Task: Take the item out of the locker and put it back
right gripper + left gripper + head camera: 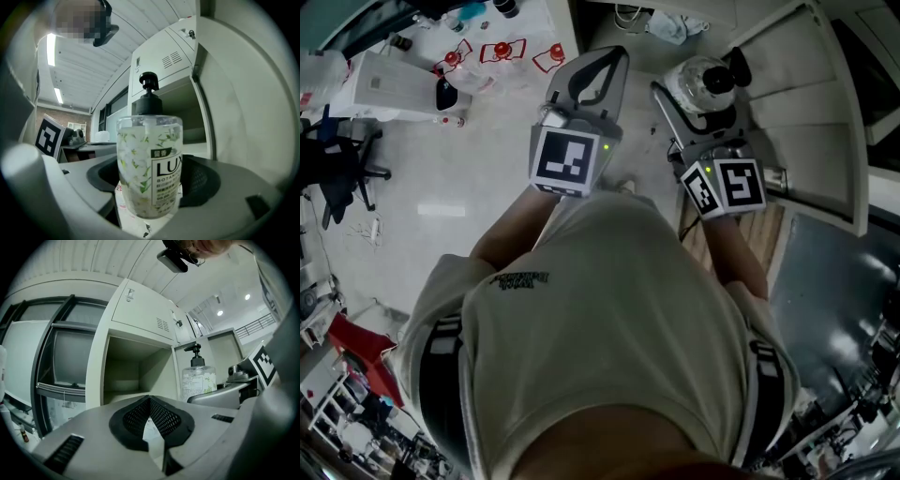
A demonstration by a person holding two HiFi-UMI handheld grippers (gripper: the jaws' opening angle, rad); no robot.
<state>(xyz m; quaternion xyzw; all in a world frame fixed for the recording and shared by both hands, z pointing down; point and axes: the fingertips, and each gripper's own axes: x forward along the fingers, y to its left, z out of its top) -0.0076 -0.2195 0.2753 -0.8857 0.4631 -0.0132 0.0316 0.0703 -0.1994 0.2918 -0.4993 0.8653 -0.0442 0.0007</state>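
While the right gripper [153,190] pinches the LUX pump bottle [149,159] upright just before the open locker compartment [126,380] and the left gripper [150,417] is pressed together, empty, the tall pump could hit the compartment's upper edge and tilt the bottle.

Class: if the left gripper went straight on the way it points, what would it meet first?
The left gripper would likely enter the open locker compartment and meet its floor or back wall first; depth is unclear.

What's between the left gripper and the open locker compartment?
Nothing: in the left gripper view, the left gripper faces the compartment across bare air.
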